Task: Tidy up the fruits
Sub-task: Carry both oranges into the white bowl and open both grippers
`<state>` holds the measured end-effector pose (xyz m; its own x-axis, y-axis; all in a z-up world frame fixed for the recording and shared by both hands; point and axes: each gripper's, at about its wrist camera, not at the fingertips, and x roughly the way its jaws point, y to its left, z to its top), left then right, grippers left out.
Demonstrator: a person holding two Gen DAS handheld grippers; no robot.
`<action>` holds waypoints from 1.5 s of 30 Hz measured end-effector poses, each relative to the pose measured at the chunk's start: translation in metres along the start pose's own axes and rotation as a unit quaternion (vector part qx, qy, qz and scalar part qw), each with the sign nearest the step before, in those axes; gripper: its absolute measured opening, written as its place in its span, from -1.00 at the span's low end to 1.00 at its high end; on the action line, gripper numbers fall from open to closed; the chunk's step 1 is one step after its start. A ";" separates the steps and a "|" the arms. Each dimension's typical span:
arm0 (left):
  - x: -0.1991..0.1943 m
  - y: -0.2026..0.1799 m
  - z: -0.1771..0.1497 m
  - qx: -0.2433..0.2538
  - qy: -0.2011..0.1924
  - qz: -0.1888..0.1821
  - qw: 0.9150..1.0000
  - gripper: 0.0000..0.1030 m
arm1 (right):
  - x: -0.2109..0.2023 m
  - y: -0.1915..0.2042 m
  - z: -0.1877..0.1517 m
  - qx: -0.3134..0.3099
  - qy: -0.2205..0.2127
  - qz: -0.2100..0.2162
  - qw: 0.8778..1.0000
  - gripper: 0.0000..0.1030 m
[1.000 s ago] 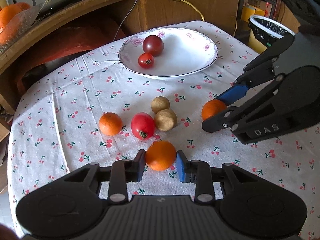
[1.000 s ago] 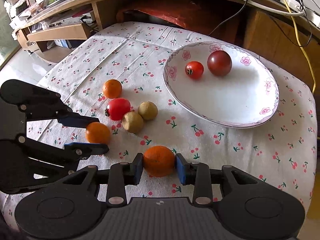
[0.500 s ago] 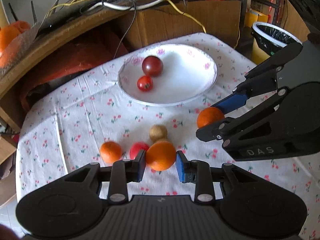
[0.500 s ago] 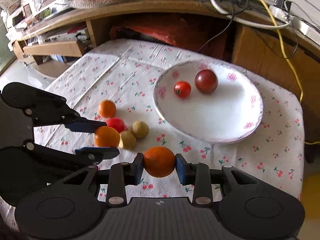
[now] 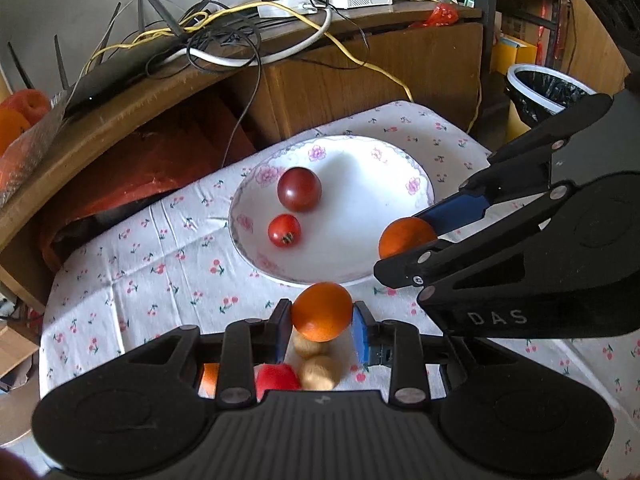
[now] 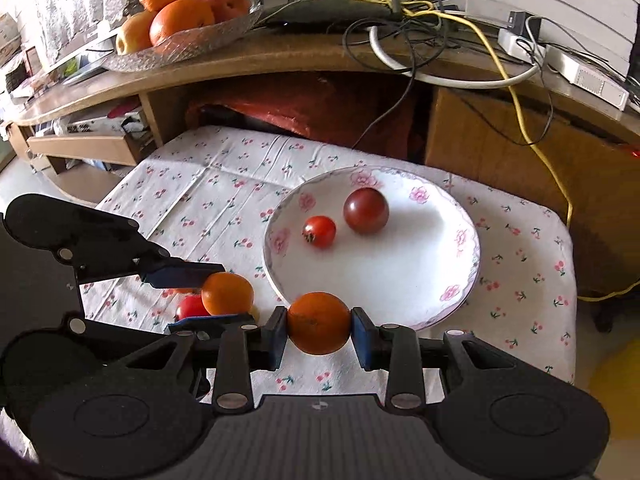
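The surface wears a cherry-print cloth, backed by a wooden desk tangled with cables. On it sits the plate, already holding a dark tomato and a small red tomato.

My left gripper is clamped on an orange, carried in the air just short of the plate's near rim. My right gripper is clamped on a second orange, also off the cloth near the rim. Below my left gripper, 2 brown fruits, a red tomato and another orange wait on the cloth.

To do this well, I would bring 1 gripper in at a time so they don't collide, lower each orange to the bare white middle of the plate, clear of the 2 tomatoes, and part the fingers only once the fruit touches, so nothing rolls off.
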<state>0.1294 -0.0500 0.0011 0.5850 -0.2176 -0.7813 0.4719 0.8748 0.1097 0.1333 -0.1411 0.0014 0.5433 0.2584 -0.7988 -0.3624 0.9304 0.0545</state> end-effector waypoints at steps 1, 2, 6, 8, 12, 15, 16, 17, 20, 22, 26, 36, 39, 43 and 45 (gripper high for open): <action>0.001 0.001 0.002 -0.002 -0.001 0.000 1.000 -0.24 | 0.000 -0.002 0.001 0.003 -0.002 -0.001 1.000 -0.44; 0.002 0.002 0.004 -0.004 -0.003 0.001 1.000 -0.24 | 0.000 -0.005 0.002 0.006 -0.004 -0.003 1.000 -0.44; 0.012 0.006 0.016 -0.010 -0.006 0.005 1.000 -0.24 | 0.003 -0.015 0.008 0.021 -0.010 -0.013 1.000 -0.44; 0.019 0.008 0.019 -0.017 -0.006 0.007 1.000 -0.24 | 0.007 -0.020 0.009 0.027 -0.009 -0.019 0.999 -0.44; 0.032 0.014 0.022 -0.029 0.002 0.007 1.000 -0.24 | 0.018 -0.028 0.010 0.038 -0.003 -0.023 0.999 -0.44; 0.037 0.015 0.023 -0.033 0.004 0.003 0.999 -0.23 | 0.023 -0.031 0.011 0.037 0.000 -0.027 0.999 -0.44; 0.039 0.015 0.022 -0.034 0.005 0.002 0.999 -0.23 | 0.024 -0.032 0.010 0.037 0.001 -0.028 0.999 -0.44; 0.040 0.015 0.022 -0.035 0.006 0.002 0.999 -0.23 | 0.026 -0.033 0.011 0.039 0.002 -0.028 0.999 -0.44; 0.044 0.015 0.023 -0.034 0.008 0.003 0.999 -0.23 | 0.028 -0.034 0.011 0.040 0.003 -0.029 0.999 -0.44; 0.045 0.015 0.023 -0.034 0.008 0.003 0.999 -0.23 | 0.029 -0.035 0.011 0.041 0.003 -0.028 0.999 -0.43; 0.048 0.016 0.023 -0.035 0.007 0.005 0.999 -0.23 | 0.031 -0.037 0.011 0.043 0.006 -0.029 0.999 -0.43; 0.050 0.019 0.025 -0.041 0.005 0.006 0.999 -0.23 | 0.034 -0.039 0.012 0.051 0.007 -0.028 0.998 -0.41; 0.050 0.019 0.025 -0.044 0.005 0.007 0.999 -0.23 | 0.034 -0.039 0.012 0.053 0.006 -0.028 0.998 -0.40; 0.051 0.019 0.025 -0.046 0.004 0.006 0.999 -0.21 | 0.035 -0.040 0.012 0.055 0.006 -0.031 0.998 -0.39; 0.051 0.018 0.025 -0.045 0.004 0.007 0.999 -0.21 | 0.035 -0.040 0.011 0.055 0.005 -0.033 0.998 -0.31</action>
<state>0.1846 -0.0560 -0.0209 0.5861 -0.2023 -0.7846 0.4020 0.9133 0.0649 0.1751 -0.1665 -0.0217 0.5554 0.1934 -0.8088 -0.2411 0.9683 0.0659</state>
